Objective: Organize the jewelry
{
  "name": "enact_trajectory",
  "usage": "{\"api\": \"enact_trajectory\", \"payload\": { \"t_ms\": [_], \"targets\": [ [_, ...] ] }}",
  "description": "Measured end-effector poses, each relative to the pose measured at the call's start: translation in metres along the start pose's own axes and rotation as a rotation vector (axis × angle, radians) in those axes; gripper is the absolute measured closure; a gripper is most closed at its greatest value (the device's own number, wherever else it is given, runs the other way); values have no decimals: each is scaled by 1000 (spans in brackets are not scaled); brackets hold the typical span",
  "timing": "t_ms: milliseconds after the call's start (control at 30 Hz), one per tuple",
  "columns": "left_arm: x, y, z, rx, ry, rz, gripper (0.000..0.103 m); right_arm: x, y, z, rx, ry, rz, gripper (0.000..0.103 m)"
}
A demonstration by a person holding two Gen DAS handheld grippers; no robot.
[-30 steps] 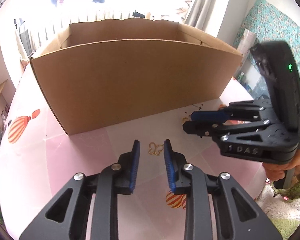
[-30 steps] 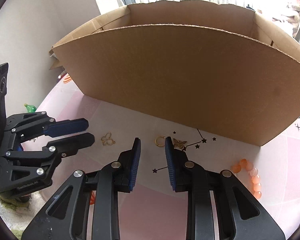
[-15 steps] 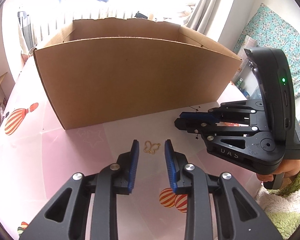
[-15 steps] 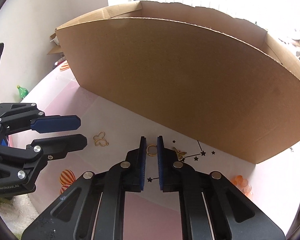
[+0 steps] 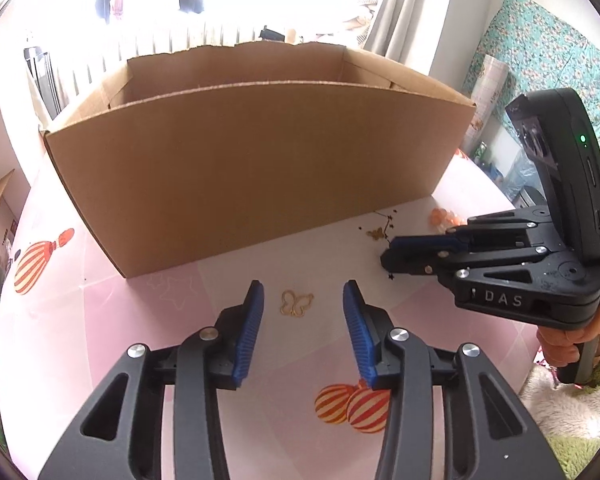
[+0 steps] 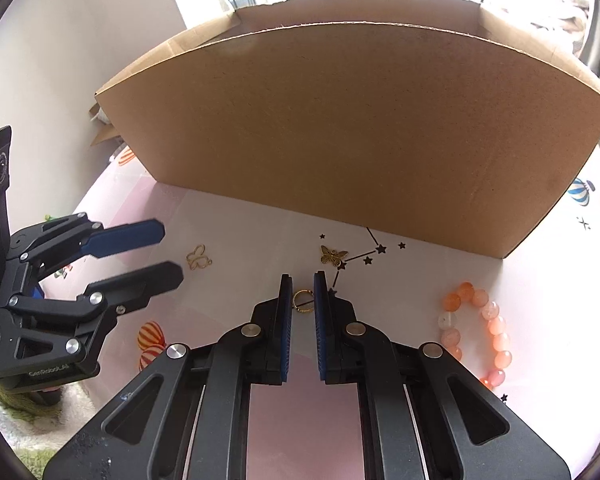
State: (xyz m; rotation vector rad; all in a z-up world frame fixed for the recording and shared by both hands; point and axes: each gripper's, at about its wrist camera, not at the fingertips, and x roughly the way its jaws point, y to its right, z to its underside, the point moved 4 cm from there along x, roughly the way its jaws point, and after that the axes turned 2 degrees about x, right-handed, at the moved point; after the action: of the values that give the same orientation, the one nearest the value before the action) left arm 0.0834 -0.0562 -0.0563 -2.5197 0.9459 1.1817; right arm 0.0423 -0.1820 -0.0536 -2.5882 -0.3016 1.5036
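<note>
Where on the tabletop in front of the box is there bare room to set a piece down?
Bare cloth lies left of the outline butterfly charm, along the cardboard box front. It is crowded to the right: gold ring, solid butterfly charm and bead bracelet cluster there.

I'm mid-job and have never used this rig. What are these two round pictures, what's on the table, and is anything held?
A person holds a two-finger clamp in each hand, and each clamp carries a wide-angle camera looking along its fingers. One picture comes from the left gripper. Its jaws have just been opening and stand apart, with a gold outline butterfly lying loose between them. The other picture comes from the right gripper. Its jaws have just been closing and now pinch a small gold ring. Also on the pink table are a solid butterfly charm, an orange bead bracelet and a cardboard box behind them.
</note>
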Motion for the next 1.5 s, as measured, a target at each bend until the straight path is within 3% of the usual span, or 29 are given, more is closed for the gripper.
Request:
{"api": "enact_trajectory", "payload": {
  "t_ms": [333,467,567,800,1000,1100,1133,1233,1500],
  "targets": [
    [21,-8,2,78,-101,4,63,-11,27,-9,103,46,-13,95],
    [24,1,4,77,-88,-14,63,-17,39,-13,102,30,-70,95],
    [29,14,4,114,-81,-71,64,-19,43,-17,80,8,-92,95],
    [32,12,2,77,-72,-70,88,-22,40,-17,82,7,-83,95],
    [36,13,1,142,-79,-32,89,-22,35,-13,138,52,-43,95],
    [35,12,0,124,-86,-22,90,-31,42,-10,166,67,-59,95],
    [35,11,0,118,-82,-30,100,-32,44,-10,167,68,-64,95],
    [34,9,1,65,-69,-30,103,-35,50,-12,150,55,-84,95],
    [30,0,5,-36,-39,25,103,-47,60,-16,167,43,-94,95]
  ]
}}
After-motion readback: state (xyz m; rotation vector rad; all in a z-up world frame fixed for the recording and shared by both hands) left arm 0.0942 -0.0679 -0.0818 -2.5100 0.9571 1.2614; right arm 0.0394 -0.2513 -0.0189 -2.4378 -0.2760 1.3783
